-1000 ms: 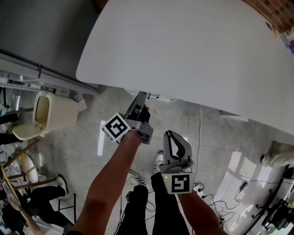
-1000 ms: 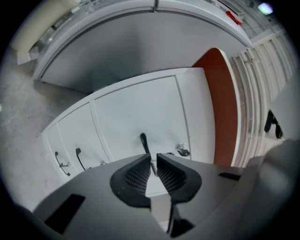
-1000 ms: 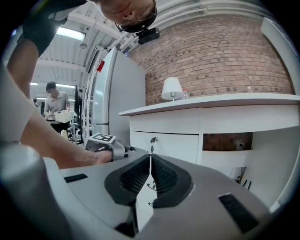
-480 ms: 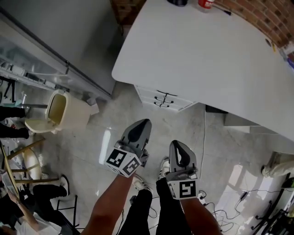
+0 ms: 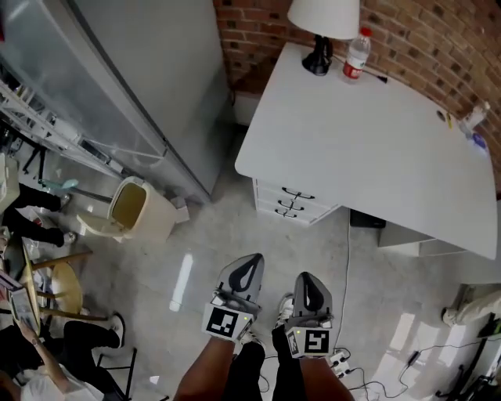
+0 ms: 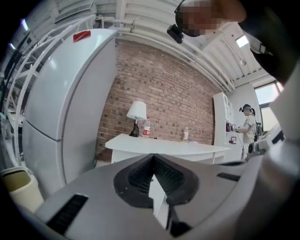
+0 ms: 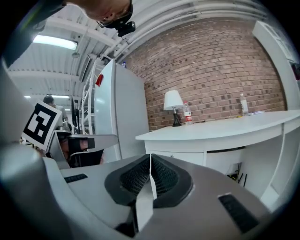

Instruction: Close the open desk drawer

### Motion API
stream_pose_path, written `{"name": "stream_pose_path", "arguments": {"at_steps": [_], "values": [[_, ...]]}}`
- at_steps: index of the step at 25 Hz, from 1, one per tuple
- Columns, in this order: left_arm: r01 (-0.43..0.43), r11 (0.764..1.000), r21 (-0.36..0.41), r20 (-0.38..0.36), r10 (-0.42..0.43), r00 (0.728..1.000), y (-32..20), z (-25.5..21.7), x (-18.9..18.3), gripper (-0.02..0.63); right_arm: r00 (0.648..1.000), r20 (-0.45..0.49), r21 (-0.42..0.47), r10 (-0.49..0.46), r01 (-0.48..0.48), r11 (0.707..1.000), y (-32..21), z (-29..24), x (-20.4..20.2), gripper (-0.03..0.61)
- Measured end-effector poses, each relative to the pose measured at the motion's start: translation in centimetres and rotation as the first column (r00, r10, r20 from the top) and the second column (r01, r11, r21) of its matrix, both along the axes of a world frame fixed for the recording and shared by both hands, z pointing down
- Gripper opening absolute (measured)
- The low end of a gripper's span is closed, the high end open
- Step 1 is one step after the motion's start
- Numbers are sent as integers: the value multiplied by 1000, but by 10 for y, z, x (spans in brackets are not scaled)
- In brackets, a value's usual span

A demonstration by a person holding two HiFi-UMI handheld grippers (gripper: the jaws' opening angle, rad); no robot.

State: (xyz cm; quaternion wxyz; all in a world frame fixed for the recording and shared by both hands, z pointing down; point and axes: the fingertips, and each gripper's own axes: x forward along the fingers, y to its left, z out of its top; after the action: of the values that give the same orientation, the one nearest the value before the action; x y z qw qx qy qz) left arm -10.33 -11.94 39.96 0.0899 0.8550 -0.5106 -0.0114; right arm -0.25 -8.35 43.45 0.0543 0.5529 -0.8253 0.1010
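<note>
1. Brick wall [image 5: 407, 39] is running along the head view's 12-to-2 o'clock edge, with the white desk [image 5: 376, 141] sitting against it.
2. A lamp [image 5: 322, 16] and a red-labelled bottle [image 5: 356, 53] are standing at the desk's 11 o'clock corner.
3. The drawer stack [image 5: 293, 205] is sitting under the desk's 7 o'clock edge, with all three fronts lying flush.
4. A fridge [image 5: 149, 86] is standing at 10 o'clock, and a beige bin [image 5: 133, 211] is sitting at 9 o'clock on the pale floor [image 5: 211, 235].
5. The left gripper [image 5: 249, 262] is hovering at 6 o'clock, well apart from the drawers, its jaws pressing together on nothing.
6. The right gripper [image 5: 308, 280] is hanging just beside it at 3 o'clock, its jaws likewise meeting with nothing between them.
</note>
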Motion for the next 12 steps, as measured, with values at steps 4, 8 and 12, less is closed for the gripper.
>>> {"name": "stream_pose_path", "arguments": {"at_steps": [4,8,12], "values": [[12,1000,18,16,-12,1000,16,-45,-7,8,999,-29,31,-36,37,999,9,-43,-9,29],[-5,1000,-17,25,5,1000,20,-89,-10,8,996,-60,65,-67,71,995,2,-100,-7,29],[-4,1000,-28,30,5,1000,33,-112,-2,6,996,-64,92,-67,72,993,2,-136,6,28]]}}
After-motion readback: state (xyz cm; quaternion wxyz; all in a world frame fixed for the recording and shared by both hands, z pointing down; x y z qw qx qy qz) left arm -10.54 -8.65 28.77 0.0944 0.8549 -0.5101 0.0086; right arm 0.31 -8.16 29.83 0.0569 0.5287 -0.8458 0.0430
